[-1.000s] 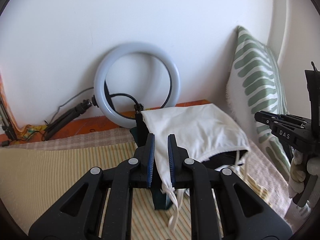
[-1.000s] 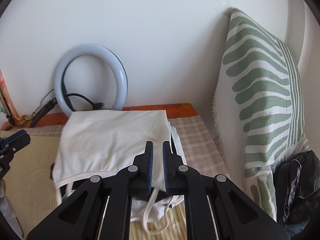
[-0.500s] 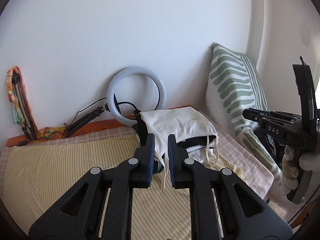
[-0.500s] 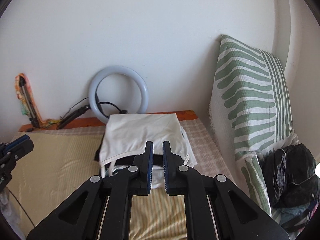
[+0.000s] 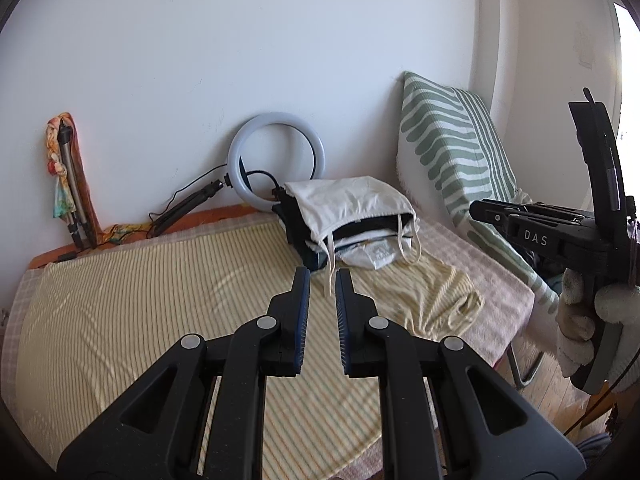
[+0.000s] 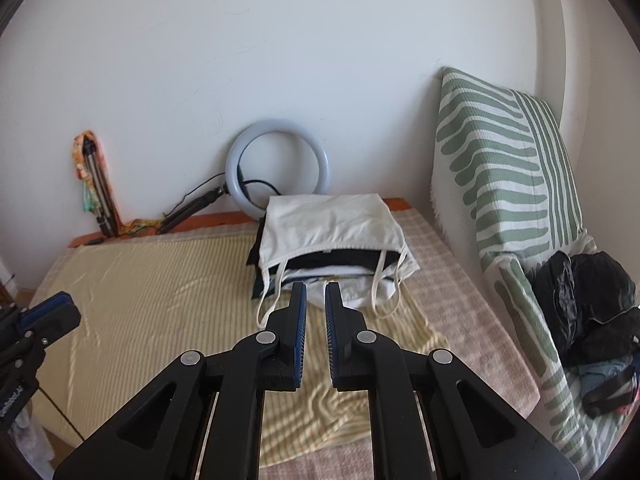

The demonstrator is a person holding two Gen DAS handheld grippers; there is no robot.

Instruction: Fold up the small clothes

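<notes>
A white strappy top point(image 5: 352, 206) point(image 6: 332, 224) lies folded on top of a stack of folded dark and white clothes point(image 5: 360, 246) point(image 6: 320, 276) at the back of the bed, its straps hanging over the front. My left gripper point(image 5: 322, 276) is empty, jaws a narrow gap apart, held back from the stack above the striped sheet. My right gripper point(image 6: 316, 290) is also empty with a narrow gap, just short of the stack. The right gripper's body also shows in the left wrist view point(image 5: 560, 236); the left one at the right wrist view's left edge point(image 6: 36, 320).
The bed has a yellow striped sheet point(image 5: 160, 300) point(image 6: 152, 300) over a checked cover. A ring light point(image 5: 276, 160) point(image 6: 278, 160) and tripod lean on the wall behind the stack. A green-striped pillow point(image 5: 452, 152) point(image 6: 504, 168) stands right, with dark clothes point(image 6: 592, 308) beside it.
Both grippers let go of the white top, leaving it on the stack, and pulled back and up away from it. Their jaws opened a little.
</notes>
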